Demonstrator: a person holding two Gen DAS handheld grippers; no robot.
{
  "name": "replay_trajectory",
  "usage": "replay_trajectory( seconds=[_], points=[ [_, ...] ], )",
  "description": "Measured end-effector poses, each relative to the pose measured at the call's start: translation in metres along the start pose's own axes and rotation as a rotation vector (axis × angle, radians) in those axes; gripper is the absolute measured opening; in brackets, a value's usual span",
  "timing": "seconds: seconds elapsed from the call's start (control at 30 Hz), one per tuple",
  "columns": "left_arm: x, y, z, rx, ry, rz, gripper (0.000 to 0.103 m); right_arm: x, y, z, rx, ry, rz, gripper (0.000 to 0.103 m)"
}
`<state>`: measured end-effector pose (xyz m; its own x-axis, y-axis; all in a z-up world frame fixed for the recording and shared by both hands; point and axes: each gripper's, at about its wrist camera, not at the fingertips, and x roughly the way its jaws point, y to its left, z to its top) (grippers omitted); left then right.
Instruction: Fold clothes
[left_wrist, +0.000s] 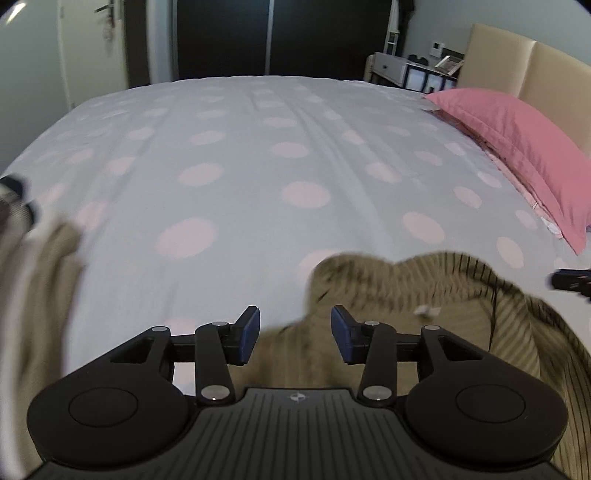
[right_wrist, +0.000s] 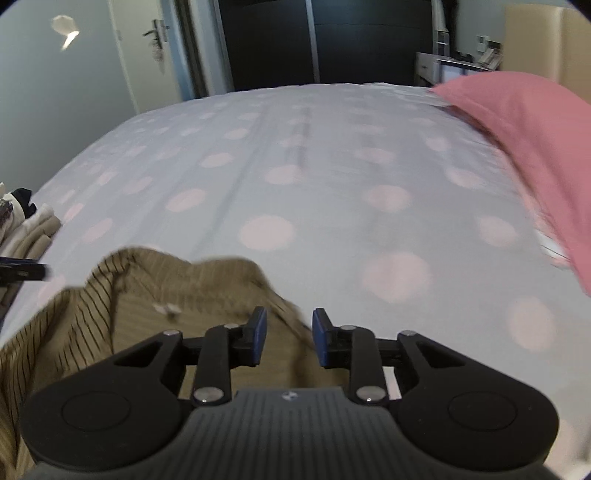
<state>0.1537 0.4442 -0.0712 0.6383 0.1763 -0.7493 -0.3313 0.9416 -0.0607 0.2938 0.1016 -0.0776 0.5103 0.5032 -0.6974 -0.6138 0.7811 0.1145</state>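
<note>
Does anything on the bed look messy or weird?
Only the striped top: it lies bunched at the near edge of the bed, not yet folded flat. The pink pillow and the stack of clothes look fine.

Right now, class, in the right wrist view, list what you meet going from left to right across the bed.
Stack of pale folded clothes → tan striped knit garment → grey duvet with pink dots → pink pillow.
</note>
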Motion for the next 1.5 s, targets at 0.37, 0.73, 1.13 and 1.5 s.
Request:
replay_trajectory(
  seconds=[0.37,0.73,1.13,1.5],
  points=[
    [-0.121,0.06,-0.095,-0.076,0.155,0.081,0.04,-0.146,-0.075,-0.104,0.194,0.018,-0.146,0.03],
    [-0.171,0.051,-0.149,-0.144,0.217,0.037,0.041,-0.156,-0.058,-0.157,0.247,0.073,-0.066,0.03],
    [-0.168,0.032,-0.135,-0.123,0.178,0.0,0.041,-0.137,-0.057,-0.173,0.304,0.15,-0.013,0.003],
    [-0.161,0.059,-0.144,-0.236,0.207,0.024,0.041,-0.178,-0.084,-0.085,0.208,-0.005,-0.206,0.003]
  ],
)
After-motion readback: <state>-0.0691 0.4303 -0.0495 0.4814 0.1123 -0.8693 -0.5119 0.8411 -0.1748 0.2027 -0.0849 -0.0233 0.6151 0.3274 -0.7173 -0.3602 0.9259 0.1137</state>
